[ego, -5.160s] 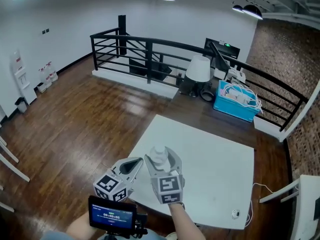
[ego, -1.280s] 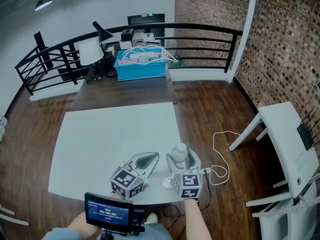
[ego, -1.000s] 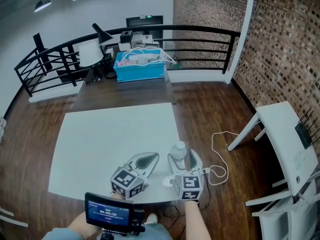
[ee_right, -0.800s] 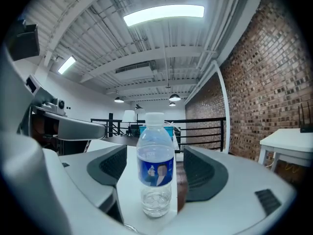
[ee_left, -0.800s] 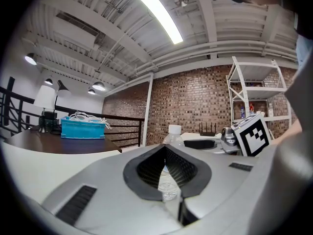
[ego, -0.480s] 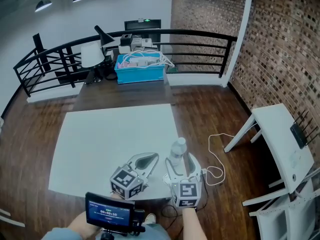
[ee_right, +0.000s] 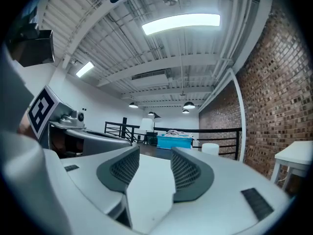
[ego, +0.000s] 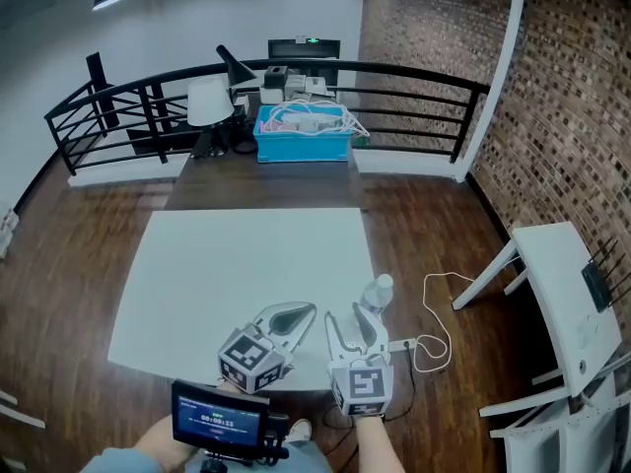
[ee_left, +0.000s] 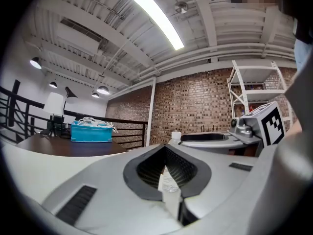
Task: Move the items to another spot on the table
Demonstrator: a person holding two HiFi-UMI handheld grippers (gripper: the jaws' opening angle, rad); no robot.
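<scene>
A clear plastic bottle [ego: 376, 294] with a white cap stands upright near the right edge of the white table [ego: 237, 264]. My right gripper [ego: 347, 328] sits just in front of it, drawn back from it. Its jaws are closing and nothing is between them. In the right gripper view only the bare tabletop shows between the jaws of the right gripper [ee_right: 155, 155], and the bottle's cap [ee_right: 210, 148] peeks over the right jaw. My left gripper [ego: 286, 318] hovers over the table's near edge with its tips together and empty. The left gripper view shows the bottle's cap [ee_left: 175, 136] beyond the left gripper [ee_left: 165, 152].
A dark table [ego: 266, 180] behind the white one carries a blue bin of cables [ego: 302, 131] and a white lamp [ego: 209, 101]. A black railing [ego: 414, 77] runs behind it. A white cable [ego: 439, 313] lies on the wooden floor, and a white desk [ego: 562, 294] stands at the right.
The right gripper opened, left the bottle standing near the table's right edge and drew back toward me. Its jaws have since narrowed. The left gripper stayed put.
</scene>
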